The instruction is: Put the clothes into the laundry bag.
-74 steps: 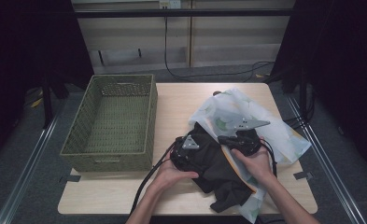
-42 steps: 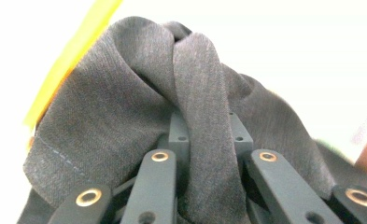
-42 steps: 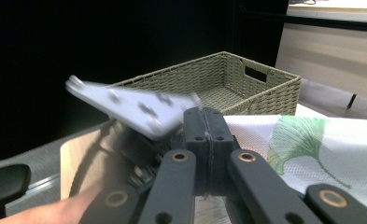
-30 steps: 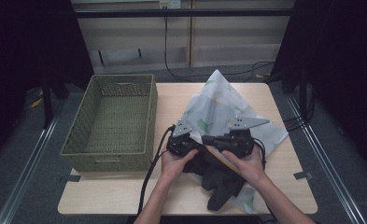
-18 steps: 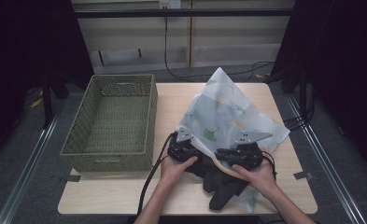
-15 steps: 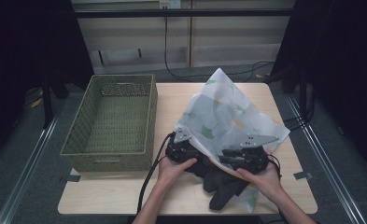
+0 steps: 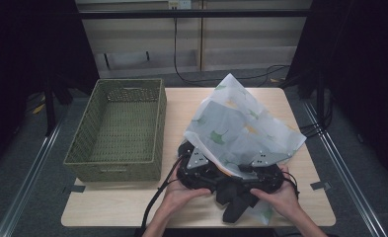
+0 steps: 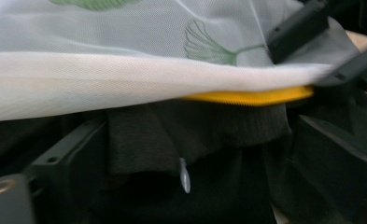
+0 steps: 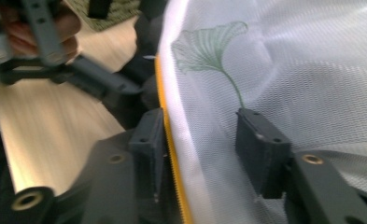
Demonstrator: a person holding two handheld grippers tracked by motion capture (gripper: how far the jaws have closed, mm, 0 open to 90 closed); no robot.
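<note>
**Mesh bag going slack over the dark garment, near edge of table**

Far left: woven basket (image 7: 117, 131) sits along the table's (image 7: 280, 103) left edge, empty as far as I can see, well apart from my work.

My left gripper (image 7: 197, 168) is at the table's near edge, towards the middle. Its jaws have just been opening and stand wide; in the left gripper view the white hem of the mesh bag (image 7: 241, 123) and its yellow trim (image 8: 246, 97) cross in front of them, with the black garment (image 8: 190, 140) below. I can't see the pads pressing anything, so I judge nothing is held.

My right gripper (image 9: 209, 149) is just to the right. Its jaws have also just been opening; the bag's edge runs between them, one finger (image 9: 260, 149) showing behind the mesh, not pinching it.

Risks, as I judge them:
- With both grips off, the tented bag could collapse and its mouth close over the garment.
- The garment hangs partly out towards the near edge; a nudge could drag it off the table.
- Mesh could snag on a jaw when I pull back, hauling the bag along.
- Re-gripping blind, I might pinch garment and mesh together.
</note>
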